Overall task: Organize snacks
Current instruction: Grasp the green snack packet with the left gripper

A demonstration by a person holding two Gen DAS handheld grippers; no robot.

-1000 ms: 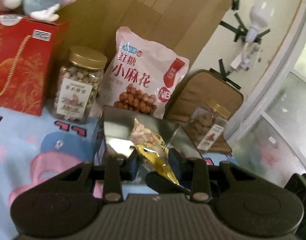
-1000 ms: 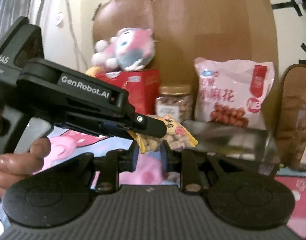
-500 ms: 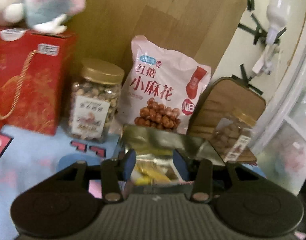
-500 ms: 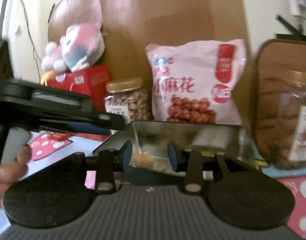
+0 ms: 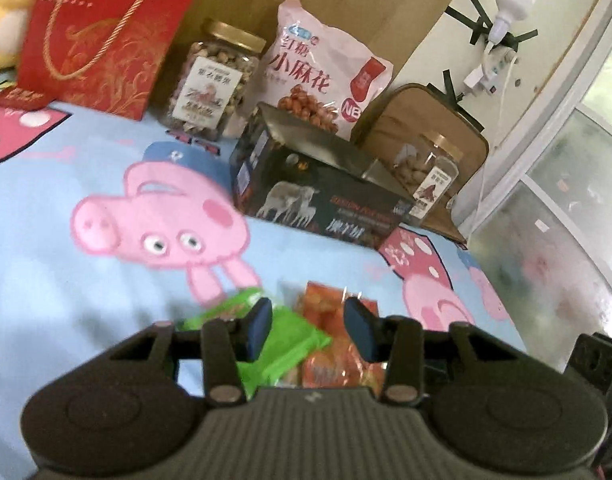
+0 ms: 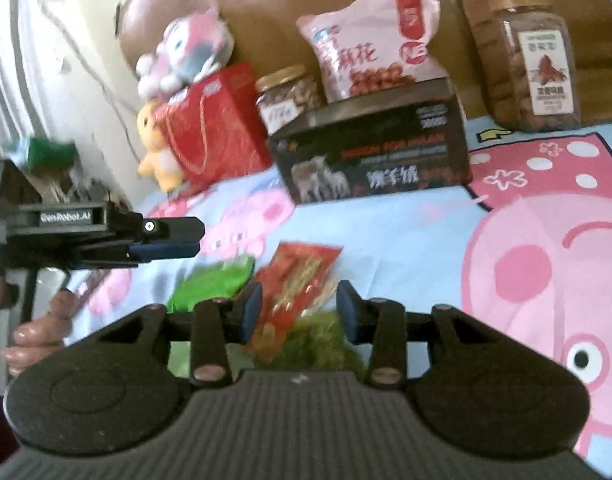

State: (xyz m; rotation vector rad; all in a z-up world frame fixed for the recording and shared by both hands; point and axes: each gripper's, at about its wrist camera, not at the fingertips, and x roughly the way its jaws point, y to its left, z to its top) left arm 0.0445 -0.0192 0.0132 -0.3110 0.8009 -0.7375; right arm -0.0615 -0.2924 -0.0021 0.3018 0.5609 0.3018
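Note:
A dark open box (image 5: 318,196) (image 6: 370,160) stands on the cartoon-print sheet. My left gripper (image 5: 308,328) is open and empty, hovering above a green snack packet (image 5: 273,340) and an orange-red snack packet (image 5: 338,344). My right gripper (image 6: 299,312) is open and empty above the red packet (image 6: 297,276), the green packet (image 6: 213,280) and a darker green packet (image 6: 318,340). The left gripper also shows at the left of the right wrist view (image 6: 161,236).
Behind the box stand a pink snack bag (image 5: 322,80), a nut jar (image 5: 213,80), a red gift box (image 5: 101,36), a second jar (image 5: 426,176) and plush toys (image 6: 185,52). A glass door (image 5: 566,240) is at the right.
The yellow snack packet both grippers held over the box is gone from them. Both grippers opened and pulled back and down toward the packets on the sheet.

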